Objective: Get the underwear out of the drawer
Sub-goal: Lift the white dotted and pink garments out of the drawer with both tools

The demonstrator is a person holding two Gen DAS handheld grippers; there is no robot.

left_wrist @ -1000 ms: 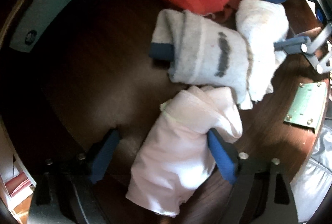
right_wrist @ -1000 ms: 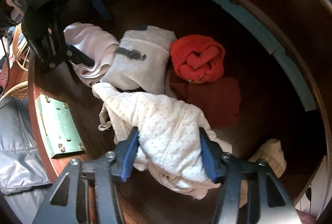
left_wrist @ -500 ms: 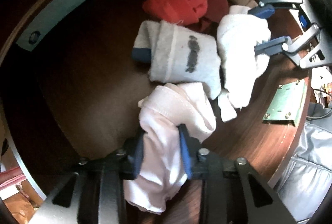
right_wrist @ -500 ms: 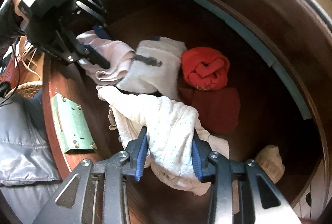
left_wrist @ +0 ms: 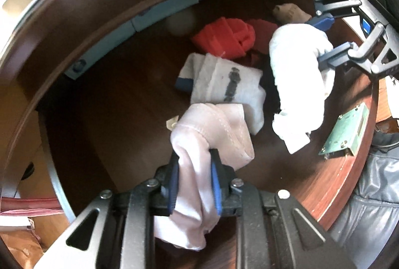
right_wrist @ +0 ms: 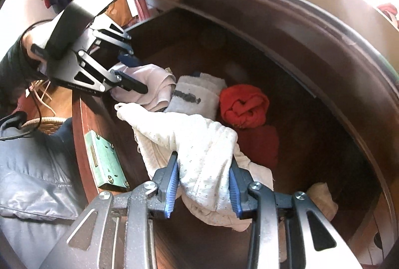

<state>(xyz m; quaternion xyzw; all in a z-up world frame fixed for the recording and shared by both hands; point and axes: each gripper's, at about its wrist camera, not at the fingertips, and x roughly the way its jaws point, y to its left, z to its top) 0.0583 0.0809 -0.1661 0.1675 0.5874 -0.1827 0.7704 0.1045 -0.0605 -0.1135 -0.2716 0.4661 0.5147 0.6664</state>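
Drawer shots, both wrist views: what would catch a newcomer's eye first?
Two pale bundles of underwear, each pinched by a hand-held gripper: a pink one in the left hand-held gripper and a dotted white one in the right hand-held gripper. Behind them on the dark drawer floor, a bright red rolled garment stands out beside a grey folded piece.

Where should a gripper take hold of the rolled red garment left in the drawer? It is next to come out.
Grip the red roll across its bunched top, coming down from above. It sits as a raised lump on the drawer floor, clear of the grey folded garment beside it, so jaws likely fit either side. Both grippers are occupied now.
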